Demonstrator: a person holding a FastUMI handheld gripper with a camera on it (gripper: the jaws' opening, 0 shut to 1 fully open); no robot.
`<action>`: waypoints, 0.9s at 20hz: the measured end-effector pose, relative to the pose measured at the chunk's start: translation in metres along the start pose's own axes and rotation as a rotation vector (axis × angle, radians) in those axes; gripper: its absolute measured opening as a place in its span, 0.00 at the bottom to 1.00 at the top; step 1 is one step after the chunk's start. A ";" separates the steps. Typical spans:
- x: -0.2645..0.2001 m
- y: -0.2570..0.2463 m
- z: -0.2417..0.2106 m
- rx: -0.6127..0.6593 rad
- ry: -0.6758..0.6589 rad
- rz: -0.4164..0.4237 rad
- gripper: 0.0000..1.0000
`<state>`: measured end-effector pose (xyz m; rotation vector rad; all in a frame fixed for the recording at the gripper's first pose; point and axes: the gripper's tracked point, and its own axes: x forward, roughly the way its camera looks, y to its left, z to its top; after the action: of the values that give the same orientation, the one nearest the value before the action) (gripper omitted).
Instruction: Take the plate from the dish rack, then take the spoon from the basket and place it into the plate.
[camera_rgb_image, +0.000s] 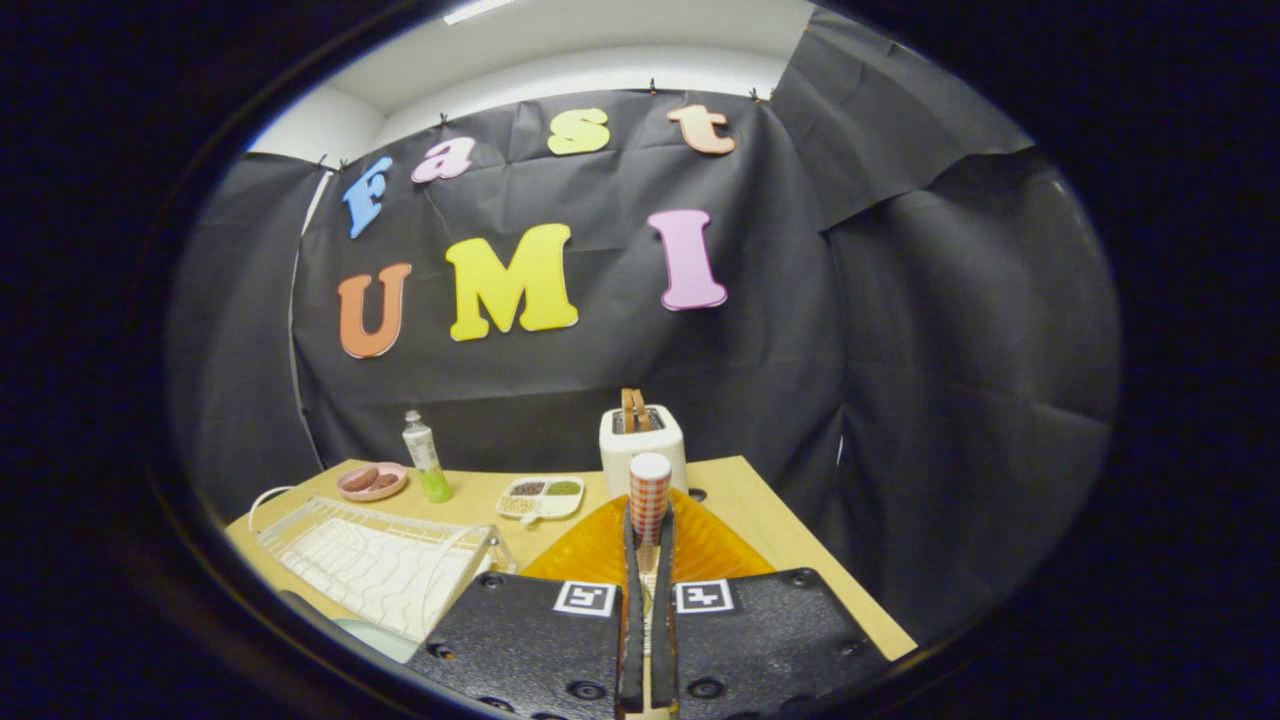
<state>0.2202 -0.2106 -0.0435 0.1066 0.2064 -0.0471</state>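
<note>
We see the gripper (648, 545) with its two fingers drawn close together, pinching the handle of one spoon (650, 495), whose checked, white-topped end stands up just past the fingertips. Under and beyond the fingers lies one orange ribbed plate (585, 552) on the wooden table (750, 500). To the left of the fingers sits one white wire dish rack (375, 560). Farther back we count one white toaster (641, 440) holding two slices of bread, one divided tray (541, 497) with three fillings, one small pink dish (372, 481) with two sausages, and one green bottle (426, 456).
</note>
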 end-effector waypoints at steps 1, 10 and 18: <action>-0.010 0.008 0.004 -0.011 -0.008 0.001 0.08; -0.110 0.115 -0.020 -0.121 -0.012 0.027 0.08; -0.142 0.212 -0.069 -0.120 0.039 0.133 0.08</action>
<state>0.0796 0.0131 -0.0602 0.0011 0.2401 0.0994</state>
